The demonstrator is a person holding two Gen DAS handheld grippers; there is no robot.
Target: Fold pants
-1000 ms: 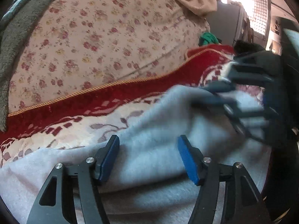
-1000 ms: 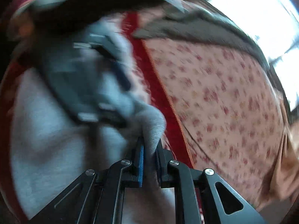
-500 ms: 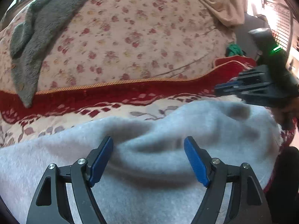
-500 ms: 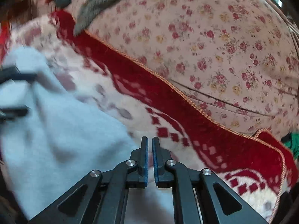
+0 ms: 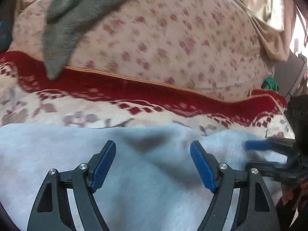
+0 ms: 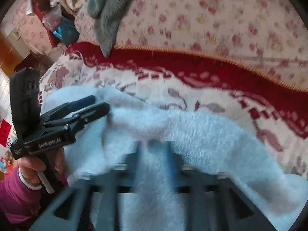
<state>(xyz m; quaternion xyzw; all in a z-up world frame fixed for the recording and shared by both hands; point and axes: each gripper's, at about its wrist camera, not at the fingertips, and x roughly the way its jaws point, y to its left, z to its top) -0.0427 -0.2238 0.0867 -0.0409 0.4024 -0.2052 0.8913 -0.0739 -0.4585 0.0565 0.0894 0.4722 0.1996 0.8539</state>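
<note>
The light grey fleece pants [image 5: 150, 182] lie spread on a red and cream patterned blanket [image 5: 115, 88]. In the left wrist view my left gripper [image 5: 153, 154] is open and empty, its jaws wide apart just above the pants. My right gripper shows there at the right edge [image 5: 258, 150], blurred, over the pants. In the right wrist view the pants [image 6: 202, 138] fill the lower half. My right gripper [image 6: 154, 150] is blurred, with its jaws apart over the cloth. My left gripper shows at the left [image 6: 96, 104], held by a hand in a magenta sleeve.
A floral cover [image 5: 182, 38] rises behind the blanket with a dark grey garment [image 5: 63, 32] draped over it. A beige cloth [image 5: 269, 28] hangs at the back right, with something green [image 5: 269, 83] below it. Clutter [image 6: 57, 25] lies at the far left.
My right gripper was shut half a second ago and has opened over the pants. The left gripper stays open and has shifted slightly over the pants. The pants lie flatter.
</note>
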